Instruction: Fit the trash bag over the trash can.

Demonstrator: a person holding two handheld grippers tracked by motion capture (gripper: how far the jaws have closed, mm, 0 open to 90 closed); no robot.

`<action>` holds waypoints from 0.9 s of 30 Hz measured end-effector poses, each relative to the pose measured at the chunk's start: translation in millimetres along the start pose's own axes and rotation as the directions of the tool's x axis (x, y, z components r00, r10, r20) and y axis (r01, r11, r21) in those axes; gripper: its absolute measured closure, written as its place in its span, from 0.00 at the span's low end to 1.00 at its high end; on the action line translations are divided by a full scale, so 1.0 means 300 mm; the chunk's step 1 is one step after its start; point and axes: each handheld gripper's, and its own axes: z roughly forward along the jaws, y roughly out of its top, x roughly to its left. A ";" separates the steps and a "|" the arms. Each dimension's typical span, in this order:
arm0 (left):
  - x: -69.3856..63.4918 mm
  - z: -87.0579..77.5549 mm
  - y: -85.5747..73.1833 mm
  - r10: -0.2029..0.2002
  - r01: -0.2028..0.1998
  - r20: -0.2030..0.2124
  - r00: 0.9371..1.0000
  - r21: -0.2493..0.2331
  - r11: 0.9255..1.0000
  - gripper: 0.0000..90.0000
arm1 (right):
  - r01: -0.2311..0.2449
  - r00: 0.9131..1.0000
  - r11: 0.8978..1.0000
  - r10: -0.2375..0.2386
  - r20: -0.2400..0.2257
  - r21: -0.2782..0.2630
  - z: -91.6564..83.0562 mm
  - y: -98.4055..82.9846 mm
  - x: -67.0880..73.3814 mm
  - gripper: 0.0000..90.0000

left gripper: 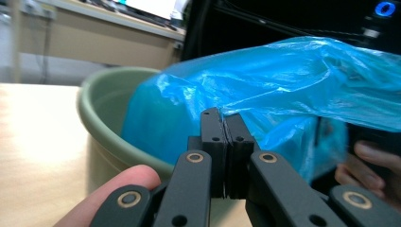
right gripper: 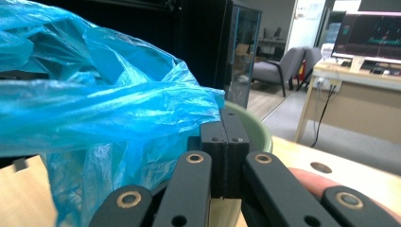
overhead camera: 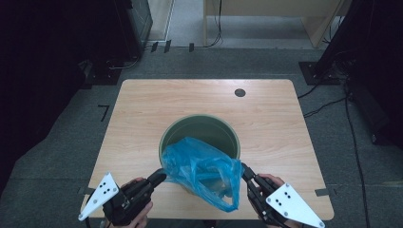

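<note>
A blue plastic bag (overhead camera: 202, 172) lies crumpled over the near rim of a green round bin (overhead camera: 199, 118) in the middle of the table, partly inside it and partly hanging over the front. My left gripper (overhead camera: 160, 175) meets the bag's left edge with its jaws pressed together on the film; in the left gripper view the bag (left gripper: 283, 80) runs down into the shut tips of the left gripper (left gripper: 222, 118). My right gripper (overhead camera: 245, 172) pinches the bag's right edge, where the film (right gripper: 94, 109) ends at the closed tips of the right gripper (right gripper: 222, 117). The bin's rim (left gripper: 90, 113) curves off behind.
The wooden table (overhead camera: 142, 109) has a small round hole (overhead camera: 240, 92) at its far right. Dark equipment stands and cables sit on the grey floor around the table. A desk with monitors (right gripper: 369, 33) and a chair stand farther off.
</note>
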 end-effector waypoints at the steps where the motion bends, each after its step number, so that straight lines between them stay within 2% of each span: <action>1: -0.008 -0.005 -0.012 0.002 -0.002 0.001 1.000 0.004 1.000 0.99 | 0.010 1.000 1.000 -0.010 -0.002 0.004 -0.011 -0.008 0.004 1.00; 3: -0.014 -0.013 -0.037 0.008 -0.008 0.003 1.000 0.015 1.000 0.97 | 0.009 1.000 1.000 -0.009 -0.007 0.013 -0.034 -0.031 0.011 1.00; 5: -0.008 -0.015 -0.077 0.027 -0.027 -0.028 0.999 0.027 0.999 0.95 | 0.021 1.000 0.999 -0.021 -0.007 0.028 -0.047 -0.063 0.013 1.00; 8: 0.028 -0.005 -0.120 -0.011 0.012 -0.058 0.998 0.033 0.999 0.94 | -0.009 1.000 0.998 0.009 0.000 0.067 -0.045 -0.112 -0.002 1.00; 9: 0.039 -0.001 -0.128 -0.012 0.015 -0.066 0.998 0.038 0.999 0.94 | -0.032 0.999 0.996 0.032 0.003 0.080 -0.039 -0.128 -0.014 1.00; 11: 0.049 0.007 -0.137 -0.013 0.015 -0.077 0.997 0.029 0.999 0.93 | -0.046 0.999 0.995 0.046 0.007 0.086 -0.028 -0.141 -0.026 1.00; 13: 0.053 0.009 -0.138 -0.009 0.010 -0.084 0.996 0.011 1.000 0.93 | -0.031 0.999 0.996 0.030 0.011 0.083 -0.019 -0.142 -0.029 1.00; 16: 0.059 0.003 -0.134 -0.017 0.015 -0.081 0.997 -0.020 1.000 0.90 | -0.033 0.999 0.996 0.032 0.015 0.078 -0.011 -0.137 -0.038 1.00; 19: 0.061 0.003 -0.138 -0.011 0.008 -0.099 0.995 -0.035 0.999 0.89 | -0.033 0.999 0.997 0.032 0.013 0.076 -0.004 -0.134 -0.040 1.00; 23: 0.088 0.006 -0.162 -0.056 0.053 -0.097 0.994 -0.036 0.998 0.87 | -0.033 0.999 0.996 0.031 0.017 0.086 0.018 -0.147 -0.044 1.00; 27: 0.123 0.012 -0.183 -0.108 0.103 -0.093 0.990 -0.053 0.993 0.84 | -0.024 0.999 0.995 0.022 0.025 0.096 0.045 -0.164 -0.039 1.00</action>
